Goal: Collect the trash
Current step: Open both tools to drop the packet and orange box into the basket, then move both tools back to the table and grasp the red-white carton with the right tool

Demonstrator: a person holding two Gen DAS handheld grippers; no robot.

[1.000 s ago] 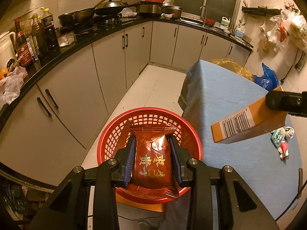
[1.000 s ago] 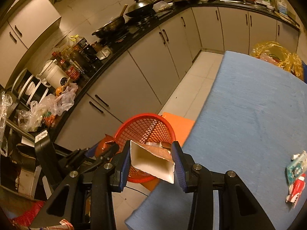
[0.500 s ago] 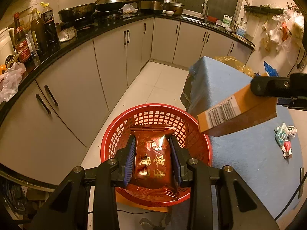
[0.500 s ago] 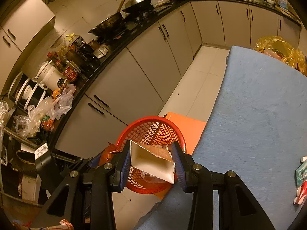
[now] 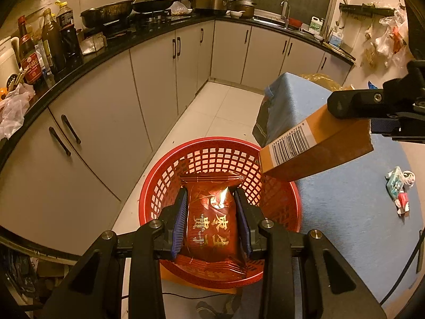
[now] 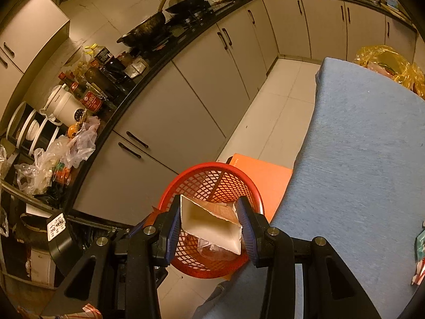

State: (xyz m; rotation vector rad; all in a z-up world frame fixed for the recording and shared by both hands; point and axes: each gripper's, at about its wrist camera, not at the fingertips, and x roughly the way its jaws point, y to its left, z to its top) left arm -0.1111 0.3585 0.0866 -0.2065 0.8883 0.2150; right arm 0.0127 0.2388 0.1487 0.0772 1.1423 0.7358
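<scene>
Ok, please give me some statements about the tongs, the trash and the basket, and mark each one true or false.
1. The left tongs hold a red snack packet. True.
2. The right tongs are empty. False: they grip an orange carton, whose open end shows between them.
3. The basket is blue. False: it is red.
4. The packet hangs above the basket. True.
5. The table has a blue cloth. True.
6. No trash is left on the table. False: small wrappers lie near its right edge.
</scene>
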